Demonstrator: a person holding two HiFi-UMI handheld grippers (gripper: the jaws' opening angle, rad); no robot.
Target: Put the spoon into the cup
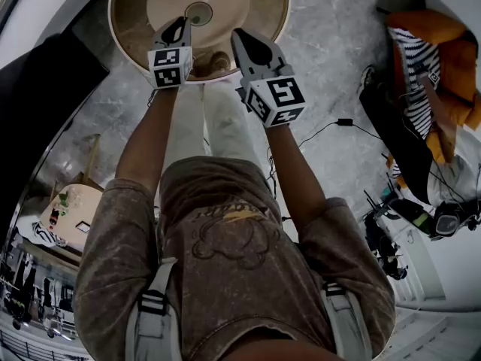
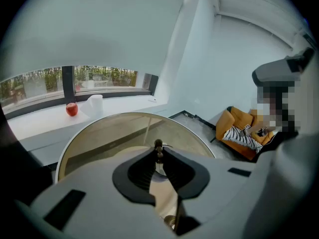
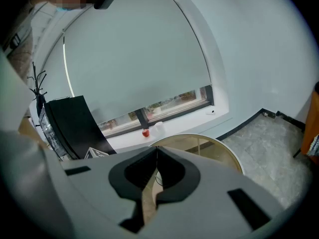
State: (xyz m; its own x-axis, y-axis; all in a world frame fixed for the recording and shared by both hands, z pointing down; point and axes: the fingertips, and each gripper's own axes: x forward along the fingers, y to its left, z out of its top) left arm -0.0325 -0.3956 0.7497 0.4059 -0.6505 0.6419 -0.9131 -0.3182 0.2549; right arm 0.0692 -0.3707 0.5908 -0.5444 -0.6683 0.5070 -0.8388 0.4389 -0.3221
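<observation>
The tabletop (image 1: 263, 6) is glossy amber glass. The left tongs (image 2: 158, 152) and right tongs (image 3: 156, 156) are matt grey plastic, the spoon (image 2: 158, 144) dull brown.

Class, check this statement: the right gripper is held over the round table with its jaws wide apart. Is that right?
Not quite. The right gripper is held over the round table, but its jaws are together, not wide apart, with nothing between them. The right gripper view shows this.
</observation>
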